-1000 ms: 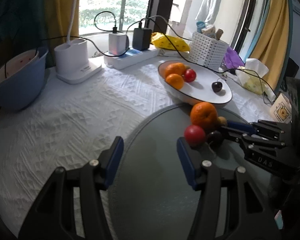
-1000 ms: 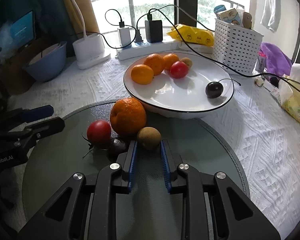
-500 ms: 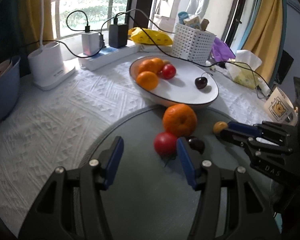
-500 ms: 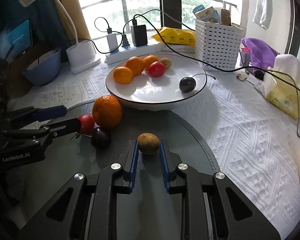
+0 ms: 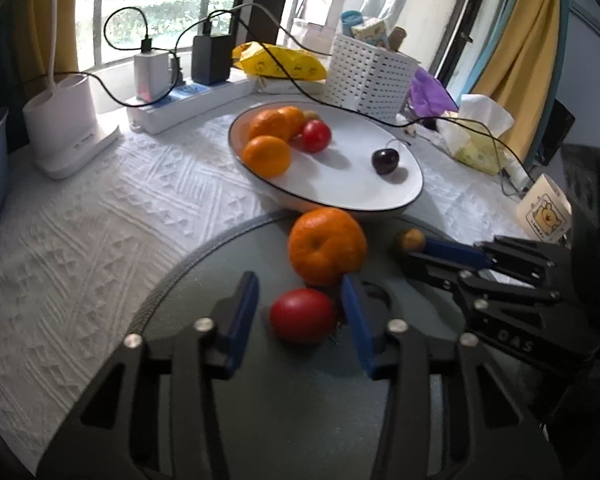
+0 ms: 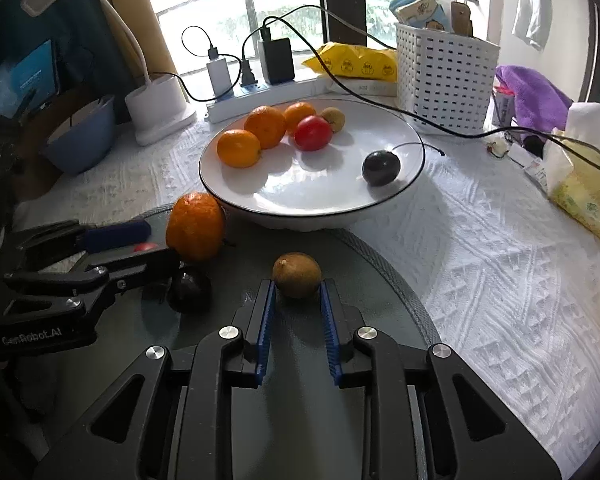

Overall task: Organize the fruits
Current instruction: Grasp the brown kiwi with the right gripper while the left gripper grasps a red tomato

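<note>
A white plate [image 6: 380,196] [image 5: 396,196] holds several oranges, a red tomato, a small brown fruit and a dark plum. On the grey round mat [image 6: 360,256] in front of it lie a big orange [image 5: 326,246] [image 6: 196,226], a red tomato [image 5: 302,316], a dark plum [image 6: 190,290] and a brown kiwi [image 6: 297,275] [image 5: 410,240]. My left gripper [image 5: 300,300] is open with the tomato between its fingers. My right gripper [image 6: 298,288] is shut on the kiwi at its fingertips, low over the mat.
Behind the plate stand a white basket [image 6: 446,80], a power strip with chargers [image 6: 260,92], a yellow bag [image 6: 352,62] and a white lamp base [image 6: 160,104]. A blue bowl [image 6: 80,136] is far left. A tissue pack [image 6: 580,184] and cables lie right.
My left gripper has moved forward around the red tomato. My right gripper has pulled the kiwi away from the other fruit, to the right on the mat.
</note>
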Demonstrator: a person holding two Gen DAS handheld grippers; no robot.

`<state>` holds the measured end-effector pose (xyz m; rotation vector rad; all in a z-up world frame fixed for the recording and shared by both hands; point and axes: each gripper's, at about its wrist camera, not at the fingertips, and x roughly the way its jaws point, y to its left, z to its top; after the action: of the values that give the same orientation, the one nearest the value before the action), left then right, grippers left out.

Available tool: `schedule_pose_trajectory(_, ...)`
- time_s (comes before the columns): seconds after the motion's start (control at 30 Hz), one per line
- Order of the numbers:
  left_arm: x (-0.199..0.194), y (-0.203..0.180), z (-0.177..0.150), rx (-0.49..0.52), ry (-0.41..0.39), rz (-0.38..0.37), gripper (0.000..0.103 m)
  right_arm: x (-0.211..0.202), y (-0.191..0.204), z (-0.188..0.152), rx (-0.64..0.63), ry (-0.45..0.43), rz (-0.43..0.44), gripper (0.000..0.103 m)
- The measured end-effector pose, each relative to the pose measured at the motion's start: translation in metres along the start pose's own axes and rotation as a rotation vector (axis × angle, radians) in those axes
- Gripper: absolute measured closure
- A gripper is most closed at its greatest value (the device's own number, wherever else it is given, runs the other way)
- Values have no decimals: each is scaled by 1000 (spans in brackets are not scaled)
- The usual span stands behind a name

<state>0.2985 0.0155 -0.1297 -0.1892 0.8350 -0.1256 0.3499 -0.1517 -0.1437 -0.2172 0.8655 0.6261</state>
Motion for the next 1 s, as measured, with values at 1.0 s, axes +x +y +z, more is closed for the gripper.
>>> schedule_pose_trajectory(1.0,-55,1,-17,24,-86,-14,71,-37,28,-14,-64,-54,-64,93)
